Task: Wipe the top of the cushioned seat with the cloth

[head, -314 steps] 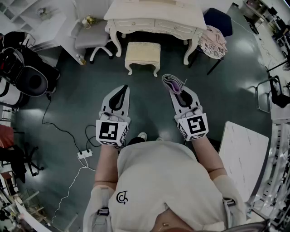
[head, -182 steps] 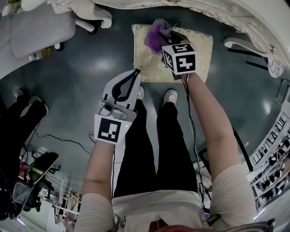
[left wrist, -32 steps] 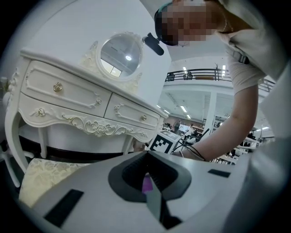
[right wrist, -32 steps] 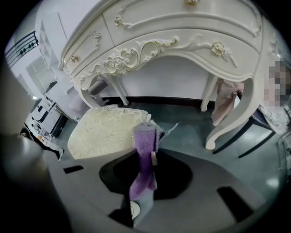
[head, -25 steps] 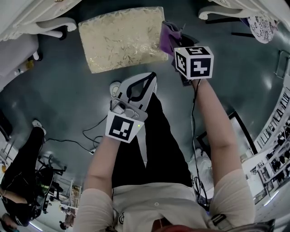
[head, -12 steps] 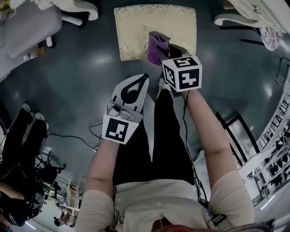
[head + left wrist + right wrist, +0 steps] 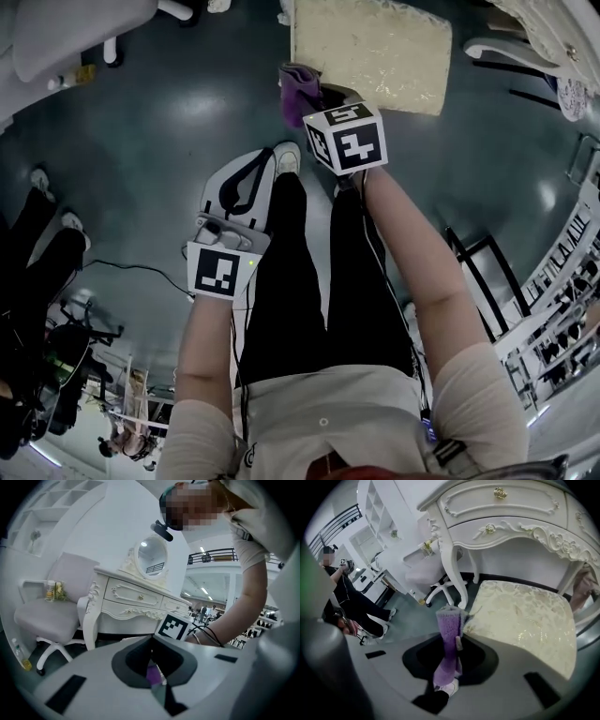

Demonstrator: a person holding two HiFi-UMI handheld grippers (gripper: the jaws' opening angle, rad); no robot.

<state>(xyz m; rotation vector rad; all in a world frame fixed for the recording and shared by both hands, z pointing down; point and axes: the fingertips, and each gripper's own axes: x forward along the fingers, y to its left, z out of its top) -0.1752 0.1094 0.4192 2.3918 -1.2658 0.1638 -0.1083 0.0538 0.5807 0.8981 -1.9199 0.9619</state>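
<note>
The cushioned seat [image 7: 370, 47] is a cream patterned stool top at the upper edge of the head view, and it fills the right of the right gripper view [image 7: 525, 620]. My right gripper [image 7: 317, 94] is shut on a purple cloth [image 7: 298, 82]. The cloth hangs beside the seat's near left corner, over the dark floor. In the right gripper view the folded cloth [image 7: 449, 620] stands up from between the jaws of the right gripper [image 7: 456, 639]. My left gripper [image 7: 265, 155] is shut on nothing. It hangs lower and to the left, above my legs, and shows in its own view too [image 7: 151, 641].
A white carved dressing table [image 7: 511, 508] stands right behind the seat, one leg [image 7: 452, 569] near the cloth. A grey swivel chair [image 7: 47, 616] is to the left. My shoe [image 7: 287, 159] is just below the cloth. A person [image 7: 351, 597] stands off to the left.
Half a second ago the cloth lay on the seat's near edge. It now sits off the seat's near left corner, the right gripper having moved left. The left gripper stays shut and low.
</note>
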